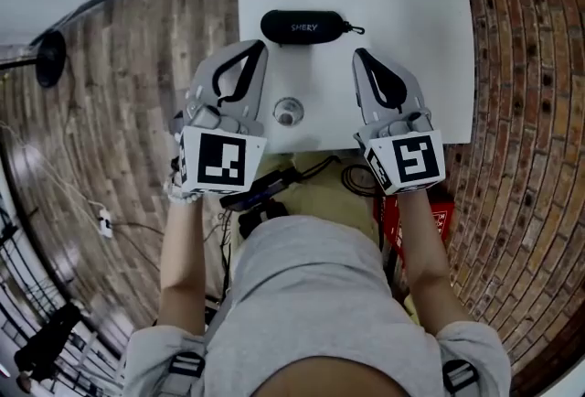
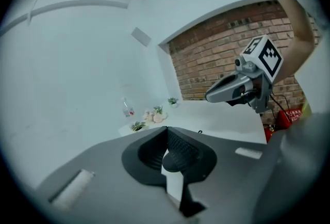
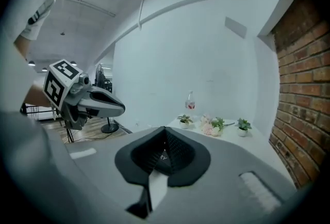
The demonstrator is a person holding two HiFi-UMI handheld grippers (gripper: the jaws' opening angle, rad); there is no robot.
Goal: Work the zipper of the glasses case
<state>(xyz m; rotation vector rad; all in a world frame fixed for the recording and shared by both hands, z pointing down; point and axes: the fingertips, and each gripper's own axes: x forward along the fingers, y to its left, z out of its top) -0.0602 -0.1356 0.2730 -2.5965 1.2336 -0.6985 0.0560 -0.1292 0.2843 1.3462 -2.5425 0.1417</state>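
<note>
Both my left tongs (image 1: 259, 47) and right tongs (image 1: 359, 54) are pressed together, empty. The glasses case (image 1: 303, 26) lies crosswise on the desk (image 1: 420, 38) just beyond them, its zipper pull (image 1: 355, 29) at the case's right end, nearer my right tongs.

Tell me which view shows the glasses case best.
The head view. The glasses case lies whole on the white table, with its zipper pull at its right end. Both gripper views are largely filled by their own shut jaws, and at most a sliver of the case shows there.
</note>
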